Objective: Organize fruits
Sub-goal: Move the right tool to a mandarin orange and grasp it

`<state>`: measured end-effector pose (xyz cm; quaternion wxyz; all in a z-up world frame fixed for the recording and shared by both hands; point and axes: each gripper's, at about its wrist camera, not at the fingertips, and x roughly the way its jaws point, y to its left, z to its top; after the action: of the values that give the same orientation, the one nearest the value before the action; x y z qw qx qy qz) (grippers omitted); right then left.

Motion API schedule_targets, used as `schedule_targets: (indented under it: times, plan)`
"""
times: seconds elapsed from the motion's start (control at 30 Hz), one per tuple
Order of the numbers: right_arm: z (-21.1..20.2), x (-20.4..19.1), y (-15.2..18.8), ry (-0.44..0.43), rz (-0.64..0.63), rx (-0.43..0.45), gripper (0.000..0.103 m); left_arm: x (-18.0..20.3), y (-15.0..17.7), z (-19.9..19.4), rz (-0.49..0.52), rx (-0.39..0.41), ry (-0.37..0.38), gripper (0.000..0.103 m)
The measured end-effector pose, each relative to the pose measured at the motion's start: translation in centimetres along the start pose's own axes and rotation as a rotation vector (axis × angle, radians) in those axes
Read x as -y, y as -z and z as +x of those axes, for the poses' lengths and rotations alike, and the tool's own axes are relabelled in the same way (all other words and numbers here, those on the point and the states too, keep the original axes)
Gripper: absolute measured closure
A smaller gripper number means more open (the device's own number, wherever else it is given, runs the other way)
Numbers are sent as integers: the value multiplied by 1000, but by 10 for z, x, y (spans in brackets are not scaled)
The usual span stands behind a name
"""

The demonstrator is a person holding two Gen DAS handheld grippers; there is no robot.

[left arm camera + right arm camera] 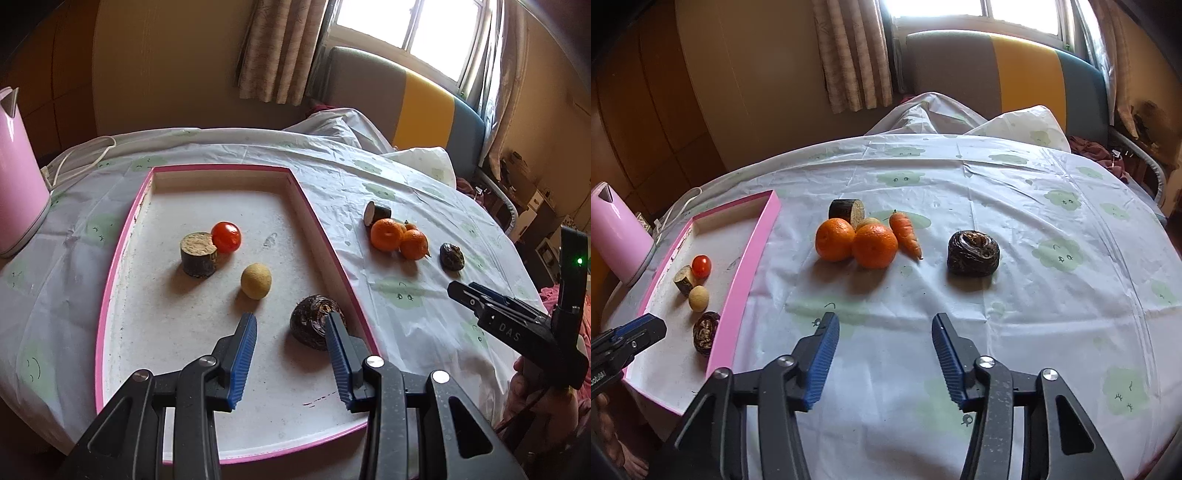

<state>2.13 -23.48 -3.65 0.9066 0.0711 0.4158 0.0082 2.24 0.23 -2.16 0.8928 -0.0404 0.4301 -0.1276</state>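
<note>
**Both tools open, four items in the pink tray, five on the cloth**

At the far left a pink kettle stands on the desk, just beside the pink tray. Inside the tray lie a cut dark cylinder piece touching a red tomato, then a pale yellow round fruit, and nearer the right wall a dark brown wrinkled fruit. The left tool hovers over the tray with its jaws wide apart and holds nothing; its right finger is just beside or in front of the dark fruit, and I cannot tell if it touches.

To the right of the tray, on the patterned tablecloth, is a tight group: a second cut cylinder piece, two oranges touching each other, a small pale fruit half hidden behind them, and a carrot. Further right, apart from the group, sits another dark wrinkled fruit. The right tool is above the bare cloth in front of these, jaws wide apart and empty.
</note>
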Motion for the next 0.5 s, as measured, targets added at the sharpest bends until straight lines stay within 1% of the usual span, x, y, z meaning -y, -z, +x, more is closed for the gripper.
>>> schedule_targets:
  times: [0.03,0.2,0.4,0.5]
  plan:
    - [2,0,-1,1,-5,1,58,2,1,1,9,-1,2,64]
    - [14,-2,-9,-3,-9,2,58,7,2,4,27,-10,16,64]
    - [28,-5,-31,-6,-11,27,58,10,3,9,30,-20,26,64]
    - [40,-5,-41,-7,-21,17,58,10,3,10,35,-24,36,64]
